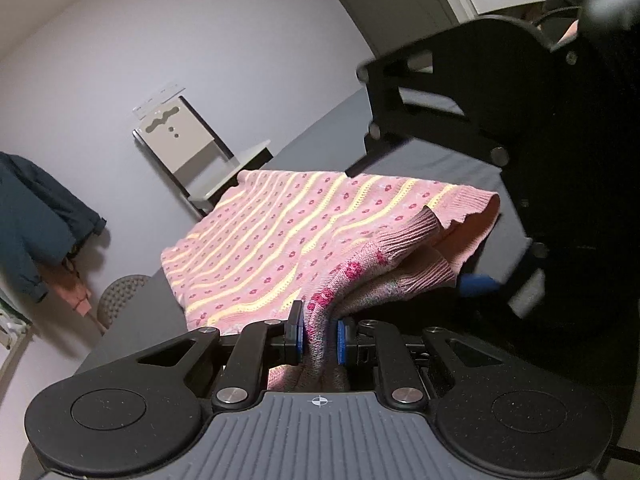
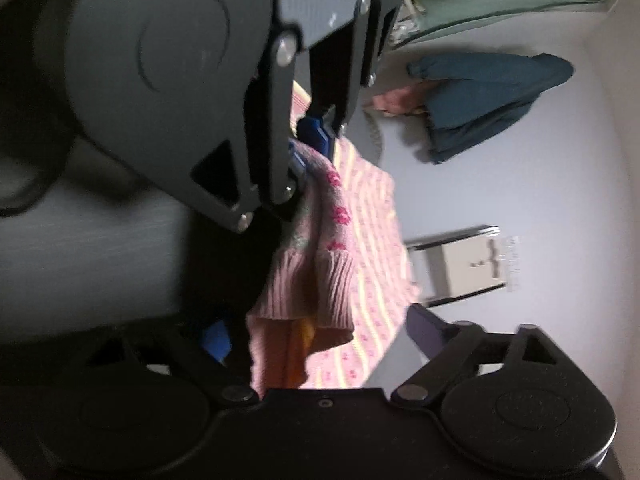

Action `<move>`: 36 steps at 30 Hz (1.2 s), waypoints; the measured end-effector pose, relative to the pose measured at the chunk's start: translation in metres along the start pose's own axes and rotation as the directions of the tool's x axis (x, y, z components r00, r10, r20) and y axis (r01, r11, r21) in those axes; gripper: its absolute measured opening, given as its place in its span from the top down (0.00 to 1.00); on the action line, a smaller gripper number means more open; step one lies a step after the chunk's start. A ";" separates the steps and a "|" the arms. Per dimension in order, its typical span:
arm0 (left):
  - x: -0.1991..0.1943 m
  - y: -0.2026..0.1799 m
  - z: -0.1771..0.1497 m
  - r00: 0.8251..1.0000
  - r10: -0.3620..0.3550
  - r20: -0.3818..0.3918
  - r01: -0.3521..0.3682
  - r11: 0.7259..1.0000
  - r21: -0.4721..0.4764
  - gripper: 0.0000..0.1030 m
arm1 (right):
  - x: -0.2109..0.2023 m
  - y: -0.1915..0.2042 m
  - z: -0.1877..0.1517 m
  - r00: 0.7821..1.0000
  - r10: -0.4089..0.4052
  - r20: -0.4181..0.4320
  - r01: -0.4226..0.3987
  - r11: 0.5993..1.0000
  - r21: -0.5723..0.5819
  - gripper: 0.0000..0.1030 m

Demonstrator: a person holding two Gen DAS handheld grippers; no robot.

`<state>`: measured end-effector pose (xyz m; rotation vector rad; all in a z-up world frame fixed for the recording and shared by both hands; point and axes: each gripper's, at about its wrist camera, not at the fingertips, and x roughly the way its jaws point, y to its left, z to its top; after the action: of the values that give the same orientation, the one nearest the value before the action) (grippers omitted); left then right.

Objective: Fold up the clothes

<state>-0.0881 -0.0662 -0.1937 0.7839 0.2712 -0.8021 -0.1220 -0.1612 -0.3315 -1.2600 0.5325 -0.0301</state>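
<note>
Pink knit with yellow stripes and small red flowers, the sweater point(image 1: 276, 236) lay spread on a dark grey table point(image 1: 132, 332), its body flat and reaching toward the far edge. The left gripper point(image 1: 319, 338) had its blue pads point(image 1: 296, 340) drawn in narrow on a bunched length of sleeve, the knit squeezed between them and trailing back under the tool. Just beyond, the ribbed cuff point(image 1: 408, 236) and a turned-up hem sat lifted off the table in a loose hump.

The right gripper point(image 2: 320, 364) hung close on the right side, its frame filling much of the left wrist view. From its own camera its linkages looked spread wide, with the ribbed cuff point(image 2: 316, 292) drooping between them, but the fingertips were lost in blur and shadow, so whether it gripped cloth could not be told.

The step in hand seemed to be carrying the sleeve across the body to make a fold. To do it well, the left grip would need to stay firm while the sleeve was laid inward, low and flat, so the body did not drag. The two tools were nearly touching, so they wanted room between them. The hem hump would want smoothing before the next fold. A chair point(image 1: 188, 152) and a hanging blue jacket point(image 1: 36, 220) stood behind
</note>
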 end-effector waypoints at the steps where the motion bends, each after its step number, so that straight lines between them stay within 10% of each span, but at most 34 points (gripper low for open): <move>1: 0.000 0.000 -0.001 1.000 0.000 0.001 0.000 1.000 -0.005 0.86 | 0.004 0.001 0.000 1.000 -0.015 -0.010 0.015 1.000 -0.009 0.33; 11: -0.006 0.003 0.000 1.000 0.002 0.013 -0.003 1.000 0.030 0.86 | 0.018 -0.012 -0.007 0.998 -0.024 0.056 0.026 0.999 -0.040 0.89; 25: -0.048 -0.029 0.012 0.996 0.033 0.084 -0.057 0.950 0.308 0.87 | -0.019 -0.057 -0.023 0.970 0.176 0.169 -0.153 0.978 -0.144 0.94; 36: -0.103 -0.073 0.031 0.993 -0.076 0.094 0.022 0.880 0.475 0.87 | -0.078 -0.069 -0.033 0.933 0.326 0.151 -0.288 0.930 -0.230 0.94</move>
<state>-0.2138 -0.0652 -0.1593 1.1927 -0.0110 -0.9730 -0.1849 -0.1891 -0.2468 -1.3491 0.5754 0.4144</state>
